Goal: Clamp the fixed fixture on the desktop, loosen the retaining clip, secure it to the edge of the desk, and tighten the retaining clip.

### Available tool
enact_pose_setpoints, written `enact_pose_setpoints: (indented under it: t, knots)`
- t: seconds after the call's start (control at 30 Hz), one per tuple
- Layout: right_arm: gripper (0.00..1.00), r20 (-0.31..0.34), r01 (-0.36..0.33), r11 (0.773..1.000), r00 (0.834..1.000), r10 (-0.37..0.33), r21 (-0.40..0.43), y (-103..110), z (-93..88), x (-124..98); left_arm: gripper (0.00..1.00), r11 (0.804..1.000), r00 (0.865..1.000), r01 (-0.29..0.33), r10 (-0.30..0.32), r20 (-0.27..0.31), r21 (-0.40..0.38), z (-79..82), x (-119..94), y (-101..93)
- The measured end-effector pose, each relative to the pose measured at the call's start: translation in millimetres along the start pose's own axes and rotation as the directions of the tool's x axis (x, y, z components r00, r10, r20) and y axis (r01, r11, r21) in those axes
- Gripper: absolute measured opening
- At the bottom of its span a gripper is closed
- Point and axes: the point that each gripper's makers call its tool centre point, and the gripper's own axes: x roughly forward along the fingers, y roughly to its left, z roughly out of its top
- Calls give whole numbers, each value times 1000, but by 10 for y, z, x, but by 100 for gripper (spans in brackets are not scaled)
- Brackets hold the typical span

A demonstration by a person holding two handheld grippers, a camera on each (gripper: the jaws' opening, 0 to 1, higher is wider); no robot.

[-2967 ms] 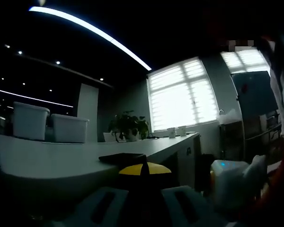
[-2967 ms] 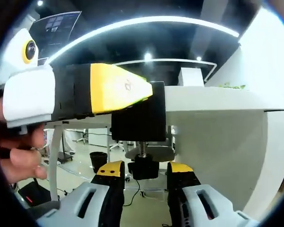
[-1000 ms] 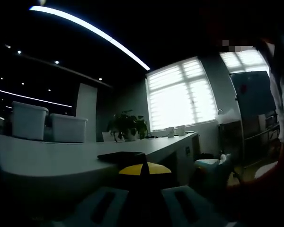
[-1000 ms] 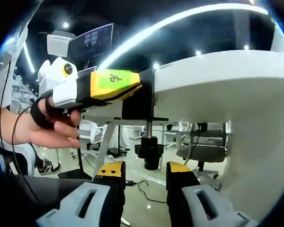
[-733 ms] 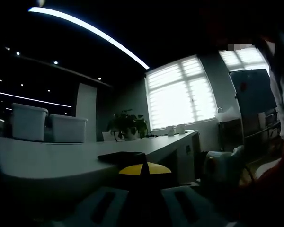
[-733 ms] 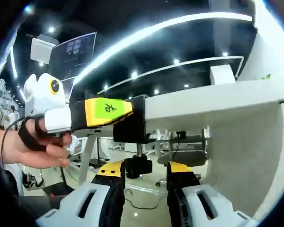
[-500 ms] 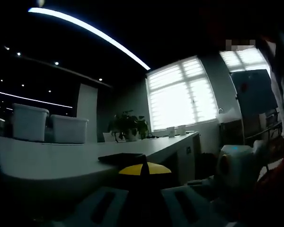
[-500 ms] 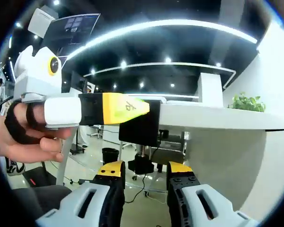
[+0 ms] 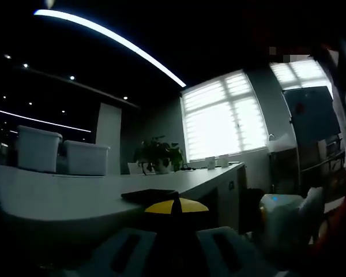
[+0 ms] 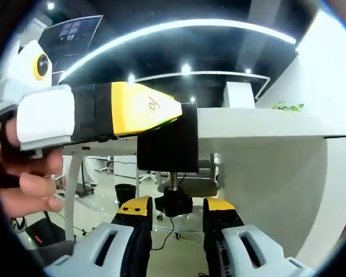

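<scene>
The black clamp fixture [image 10: 167,144] sits over the edge of the white desk [image 10: 259,124]. My left gripper [image 10: 161,109] comes in from the left, held by a hand [image 10: 23,184], its yellow jaws shut on the fixture's body. Below the desk edge a threaded screw [image 10: 173,180] runs down to a black knob [image 10: 174,205]. My right gripper [image 10: 177,206] stands open, the knob showing in the gap between its yellow-tipped jaws. In the left gripper view the fixture's flat top [image 9: 150,195] lies on the desk [image 9: 57,199], just beyond my shut left gripper [image 9: 176,206]. The right gripper's body [image 9: 282,222] shows at lower right.
Two white bins [image 9: 37,149], a potted plant [image 9: 157,154] and cups [image 9: 216,162] stand on the desk, far from the fixture. A white side panel [image 10: 271,190] closes the desk on the right. Under the desk are a dark waste bin [image 10: 127,193] and floor cables.
My right gripper has swung away and come back under the desk edge, so the knob sits between its jaws again. The left gripper has kept its hold on the fixture.
</scene>
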Motion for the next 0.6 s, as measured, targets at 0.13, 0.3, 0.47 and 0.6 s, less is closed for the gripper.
enact_pose_setpoints:
  t: [0.13, 0.3, 0.47, 0.6]
  knots:
    - [33, 9, 2, 1000, 1000, -2, -1, 21, 17, 53, 1, 1000, 1000, 3, -3, 1, 0, 0, -3, -1]
    - [31, 16, 6, 1000, 1000, -6, -2, 43, 40, 136, 1, 1000, 1000, 3, -3, 3, 0, 2, -7, -1]
    - [28, 19, 7, 1000, 1000, -7, 15, 0, 48, 150, 1, 1000, 1000, 4, -4, 1, 4, 1, -7, -2]
    - [28, 31, -22, 1000, 999, 22, 8, 13, 49, 139, 1, 1000, 1000, 4, -4, 4, 1, 0, -8, -2]
